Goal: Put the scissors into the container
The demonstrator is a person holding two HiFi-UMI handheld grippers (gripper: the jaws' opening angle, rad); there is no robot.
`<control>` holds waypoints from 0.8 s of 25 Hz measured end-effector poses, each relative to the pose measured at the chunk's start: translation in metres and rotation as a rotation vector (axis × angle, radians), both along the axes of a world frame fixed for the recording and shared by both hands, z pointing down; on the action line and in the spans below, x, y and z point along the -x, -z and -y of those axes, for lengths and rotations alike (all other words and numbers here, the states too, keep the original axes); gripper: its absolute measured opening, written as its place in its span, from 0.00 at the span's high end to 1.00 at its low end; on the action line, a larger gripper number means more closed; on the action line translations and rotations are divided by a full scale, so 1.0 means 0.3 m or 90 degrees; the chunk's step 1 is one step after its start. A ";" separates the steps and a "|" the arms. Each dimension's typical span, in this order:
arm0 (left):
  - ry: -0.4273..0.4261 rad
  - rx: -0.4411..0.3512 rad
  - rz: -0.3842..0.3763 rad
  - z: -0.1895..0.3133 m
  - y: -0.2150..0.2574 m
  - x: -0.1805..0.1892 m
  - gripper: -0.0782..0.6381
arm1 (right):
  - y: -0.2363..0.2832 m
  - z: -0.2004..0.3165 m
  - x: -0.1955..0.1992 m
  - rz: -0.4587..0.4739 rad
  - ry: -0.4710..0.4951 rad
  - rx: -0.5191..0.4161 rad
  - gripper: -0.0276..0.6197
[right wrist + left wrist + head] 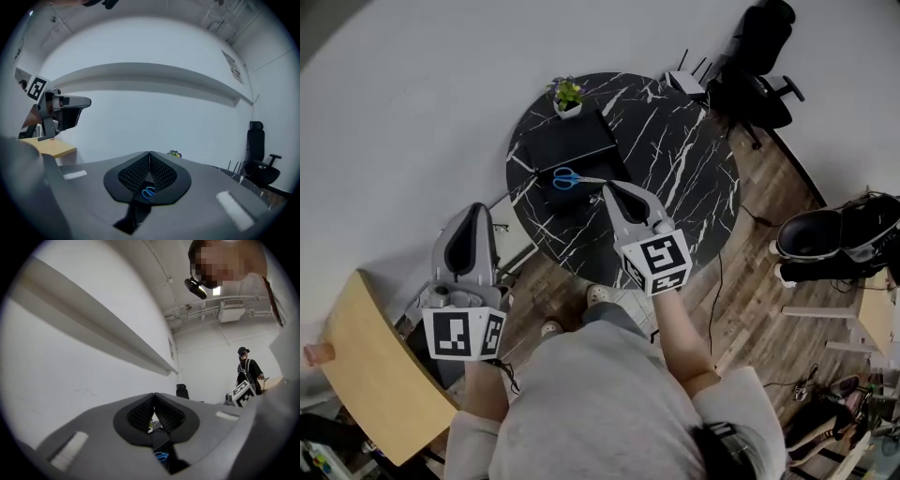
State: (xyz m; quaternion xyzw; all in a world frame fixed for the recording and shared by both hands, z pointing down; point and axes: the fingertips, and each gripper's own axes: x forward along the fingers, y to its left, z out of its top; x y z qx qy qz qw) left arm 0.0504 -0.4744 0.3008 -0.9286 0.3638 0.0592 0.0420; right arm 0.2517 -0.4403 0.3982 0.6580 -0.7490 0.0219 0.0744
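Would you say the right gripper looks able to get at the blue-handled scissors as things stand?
Probably yes. The right gripper hangs over the table with its tips close beside the scissors, and nothing lies between them. Its jaws are together, so it would have to open first.

The left gripper [474, 211] is held near left, fingers [140, 416] together, empty. The right gripper [609, 190] reaches farther, likewise closed and empty.

We see a black, white-veined marble-look surface [675, 159], a matt black container [567, 141], blue plastic handles on the scissors [567, 178], a wood-plank floor [759, 281], and matt grey plastic on the left claw [476, 214] and right claw [612, 190], with ribbed black pads [136, 173].
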 end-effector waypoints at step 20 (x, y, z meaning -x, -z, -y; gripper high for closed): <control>-0.134 -0.031 -0.039 -0.132 0.066 0.053 0.81 | 0.270 -0.425 0.062 -0.031 -0.230 -0.126 0.95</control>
